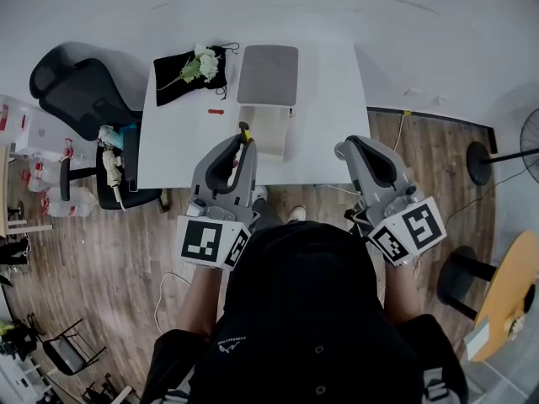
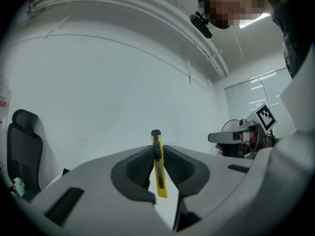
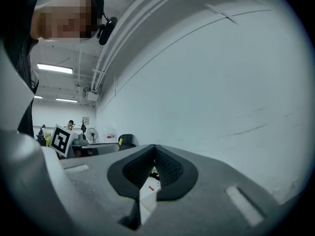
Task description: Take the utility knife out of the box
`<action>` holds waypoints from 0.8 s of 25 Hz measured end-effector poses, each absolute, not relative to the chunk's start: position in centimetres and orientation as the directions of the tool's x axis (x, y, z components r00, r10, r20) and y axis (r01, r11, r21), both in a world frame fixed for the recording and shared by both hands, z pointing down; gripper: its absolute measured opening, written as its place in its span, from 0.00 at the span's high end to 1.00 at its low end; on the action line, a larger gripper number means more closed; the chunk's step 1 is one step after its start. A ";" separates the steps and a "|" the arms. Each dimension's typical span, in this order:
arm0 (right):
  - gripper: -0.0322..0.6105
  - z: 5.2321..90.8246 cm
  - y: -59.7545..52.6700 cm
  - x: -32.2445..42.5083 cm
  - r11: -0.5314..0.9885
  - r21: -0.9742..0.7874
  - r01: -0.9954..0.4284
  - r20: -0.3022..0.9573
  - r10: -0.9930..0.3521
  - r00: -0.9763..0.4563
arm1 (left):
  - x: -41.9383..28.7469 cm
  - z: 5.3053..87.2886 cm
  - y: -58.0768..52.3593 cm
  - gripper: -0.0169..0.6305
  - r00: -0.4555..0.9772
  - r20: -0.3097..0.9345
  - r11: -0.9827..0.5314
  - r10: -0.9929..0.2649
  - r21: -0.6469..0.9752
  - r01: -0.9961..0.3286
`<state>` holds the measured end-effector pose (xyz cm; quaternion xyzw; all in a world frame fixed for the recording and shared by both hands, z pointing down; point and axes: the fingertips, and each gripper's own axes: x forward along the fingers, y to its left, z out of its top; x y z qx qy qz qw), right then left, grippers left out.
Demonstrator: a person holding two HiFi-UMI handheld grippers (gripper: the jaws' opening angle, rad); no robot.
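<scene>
A yellow utility knife [image 2: 158, 166] with a black tip stands upright between the pads of my left gripper [image 2: 156, 154], which is shut on it. In the head view the knife [image 1: 245, 135] and left gripper [image 1: 242, 141] are held up over the near side of the open white box [image 1: 268, 133]; the box's grey lid [image 1: 268, 74] lies behind it. My right gripper [image 1: 343, 151] is raised beside the table's near right edge. Its jaws [image 3: 154, 154] are shut with nothing between them. Both grippers point level toward the wall.
The white table [image 1: 333, 99] also carries a black cloth with white flowers [image 1: 192, 72] and a small red item [image 1: 216, 111]. A black office chair [image 1: 80, 95] stands to the left. At the right are a fan [image 1: 526, 141] and a round wooden table [image 1: 509, 293].
</scene>
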<state>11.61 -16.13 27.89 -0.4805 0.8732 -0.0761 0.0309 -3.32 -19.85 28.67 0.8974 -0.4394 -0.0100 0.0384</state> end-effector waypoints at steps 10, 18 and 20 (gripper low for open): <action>0.94 25.7 -16.1 11.9 0.522 -0.091 -0.848 0.015 -0.851 -0.525 | -3.0 26.1 -19.8 0.88 0.618 -0.034 -0.619 -0.786 0.057 -0.784; 0.94 26.3 -16.1 11.9 0.517 -0.099 -0.850 0.027 -0.853 -0.521 | -2.6 26.6 -19.5 0.88 0.622 -0.017 -0.622 -0.783 0.048 -0.782; 0.95 26.3 -16.2 11.9 0.519 -0.103 -0.849 0.023 -0.852 -0.523 | -2.5 26.9 -19.5 0.88 0.622 -0.011 -0.622 -0.783 0.050 -0.781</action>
